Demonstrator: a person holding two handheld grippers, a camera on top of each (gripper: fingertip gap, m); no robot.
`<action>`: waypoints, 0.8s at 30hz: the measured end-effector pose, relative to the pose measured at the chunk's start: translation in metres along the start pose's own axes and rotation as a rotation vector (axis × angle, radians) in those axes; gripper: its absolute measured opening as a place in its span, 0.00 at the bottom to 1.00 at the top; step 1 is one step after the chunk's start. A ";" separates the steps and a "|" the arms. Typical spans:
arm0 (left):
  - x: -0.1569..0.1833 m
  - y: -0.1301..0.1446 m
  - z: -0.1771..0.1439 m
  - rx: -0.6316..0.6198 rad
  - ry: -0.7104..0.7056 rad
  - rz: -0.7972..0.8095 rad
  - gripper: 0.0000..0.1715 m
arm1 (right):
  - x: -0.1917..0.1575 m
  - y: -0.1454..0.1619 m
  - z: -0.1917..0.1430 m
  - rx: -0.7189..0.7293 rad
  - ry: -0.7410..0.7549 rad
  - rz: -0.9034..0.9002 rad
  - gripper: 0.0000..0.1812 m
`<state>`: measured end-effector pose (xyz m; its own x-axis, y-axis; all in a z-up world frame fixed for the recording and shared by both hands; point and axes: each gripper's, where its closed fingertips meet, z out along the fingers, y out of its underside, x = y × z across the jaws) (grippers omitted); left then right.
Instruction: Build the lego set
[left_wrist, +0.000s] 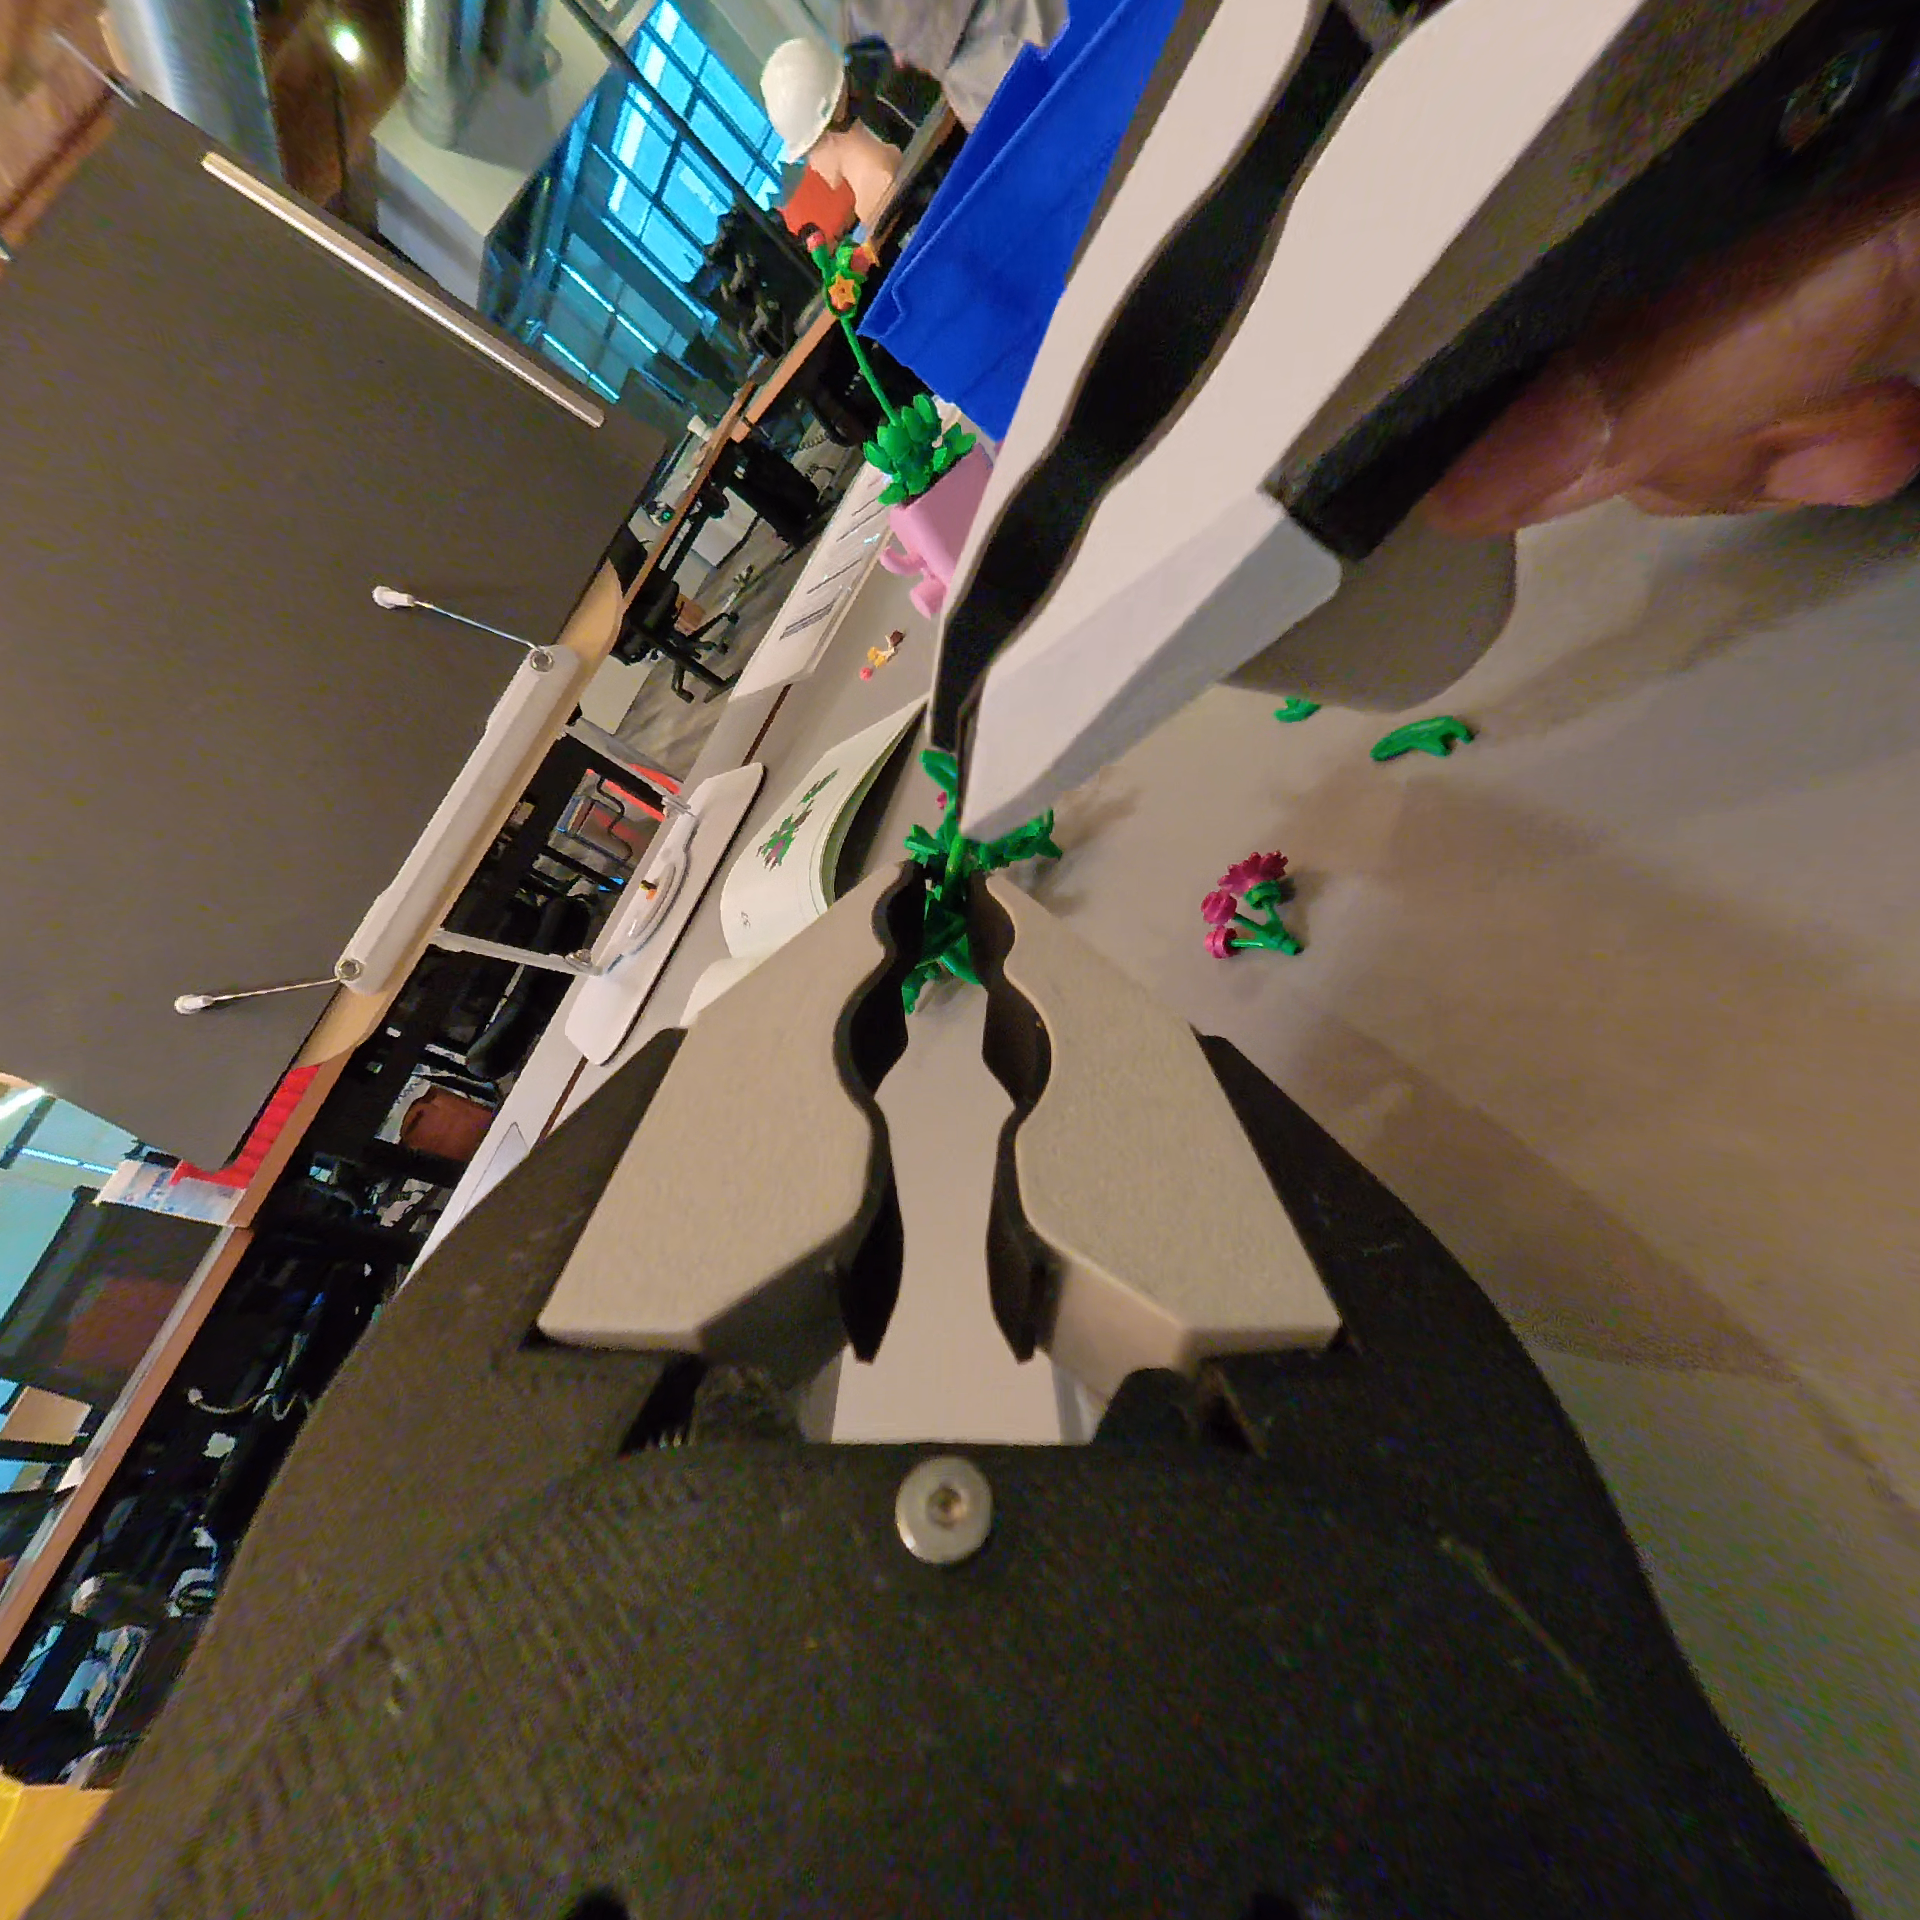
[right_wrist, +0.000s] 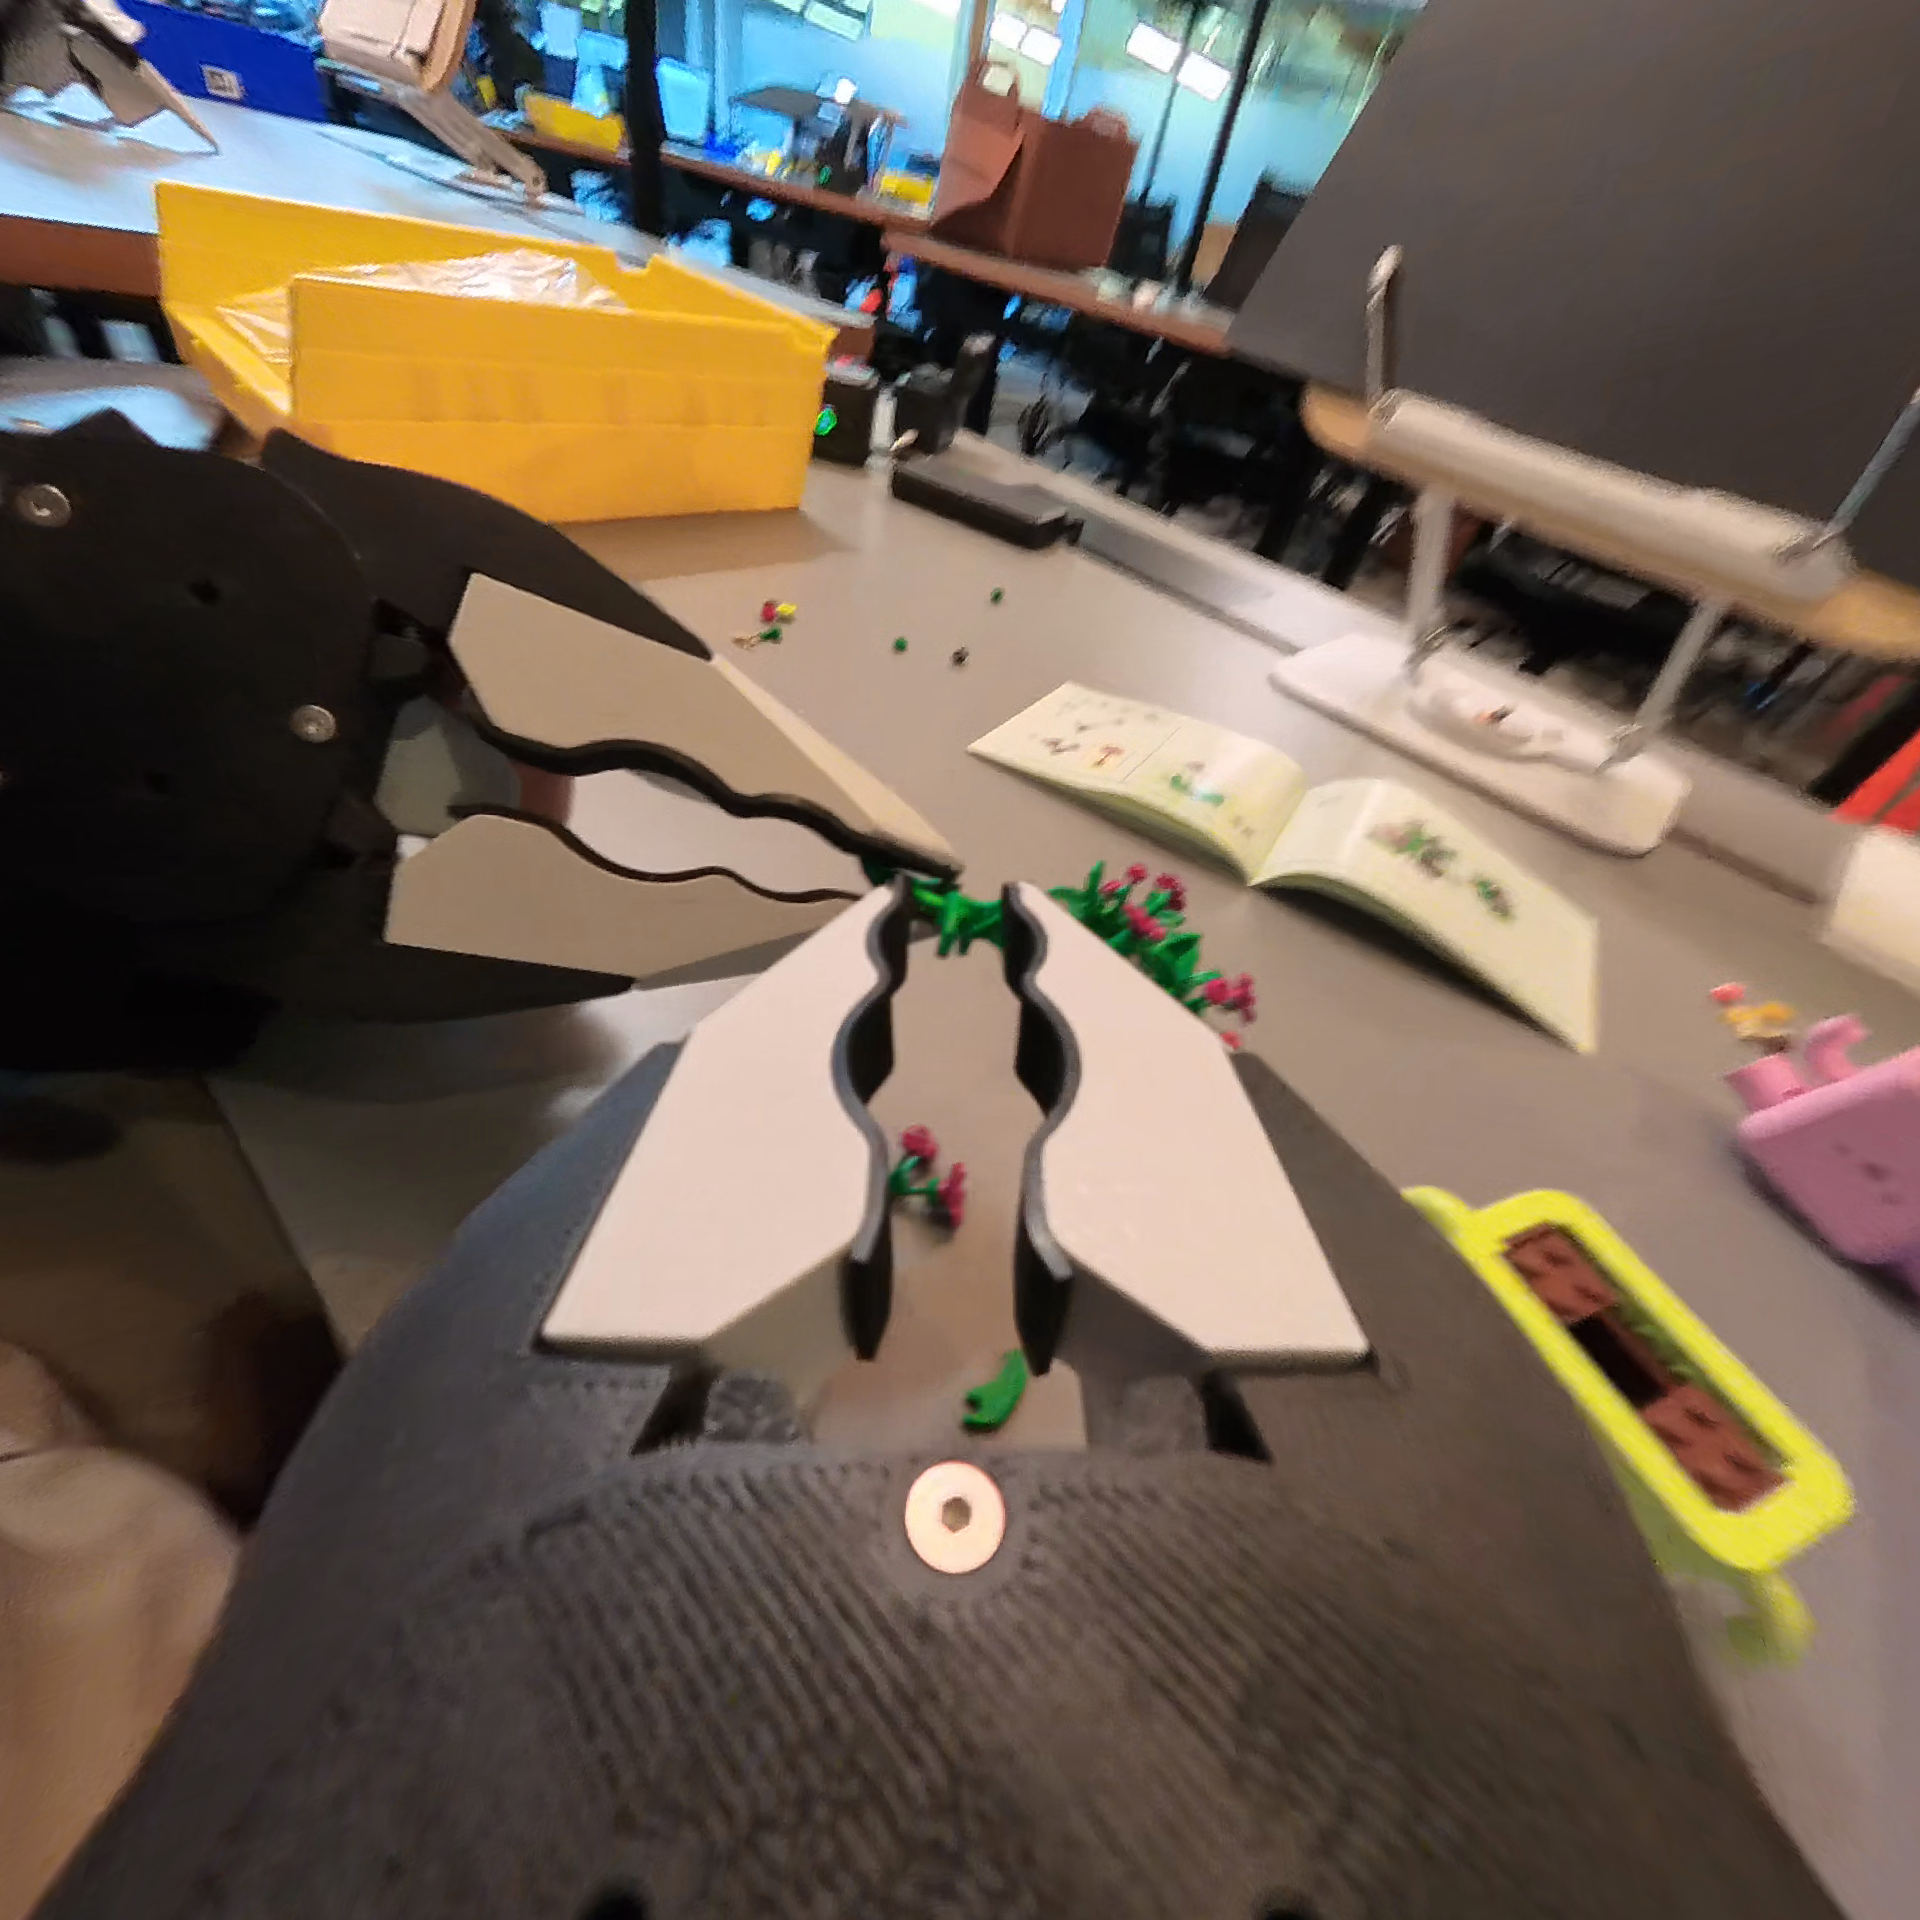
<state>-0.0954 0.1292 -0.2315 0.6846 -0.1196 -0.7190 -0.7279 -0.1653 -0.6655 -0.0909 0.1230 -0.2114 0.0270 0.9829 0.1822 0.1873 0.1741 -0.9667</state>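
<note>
A green leafy Lego sprig (left_wrist: 943, 920) with small magenta flowers (right_wrist: 1148, 930) is held just above the grey table (left_wrist: 1558, 935). My left gripper (left_wrist: 945, 885) is closed on its stem, which runs between the tips. In the right wrist view the left gripper (right_wrist: 906, 871) comes in from the left. My right gripper (right_wrist: 954, 896) grips the same sprig (right_wrist: 961, 923) from the other side, and in the left wrist view the right gripper (left_wrist: 954, 795) comes down from the upper right. The two pairs of tips almost touch. A loose magenta flower cluster (left_wrist: 1250, 909) lies on the table below (right_wrist: 930, 1169).
Loose green leaf pieces (left_wrist: 1418, 738) (right_wrist: 995, 1387) lie near. An open instruction booklet (right_wrist: 1299, 821), a pink pot (right_wrist: 1834, 1153) holding a built plant (left_wrist: 914, 442), a lime holder with brown bricks (right_wrist: 1652, 1361), a yellow bin (right_wrist: 499, 384), a blue bin (left_wrist: 997, 239) and a white stand base (right_wrist: 1475, 748) surround the work spot. Left and right tips are no more than a few centimetres apart.
</note>
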 end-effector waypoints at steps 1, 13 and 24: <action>0.000 0.000 0.000 0.002 -0.006 0.005 0.04 | -0.002 0.002 0.001 -0.018 -0.020 0.024 0.10; 0.002 -0.001 0.001 -0.012 0.013 -0.026 0.04 | -0.001 0.012 0.003 -0.093 -0.086 0.309 0.01; 0.001 -0.008 0.001 0.034 0.127 -0.329 0.05 | 0.001 0.003 -0.002 -0.019 -0.165 0.459 0.00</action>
<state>-0.0892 0.1313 -0.2270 0.8807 -0.1860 -0.4356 -0.4666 -0.1830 -0.8653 -0.0888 0.1247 -0.2137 -0.0447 0.9545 -0.2948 0.2105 -0.2794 -0.9368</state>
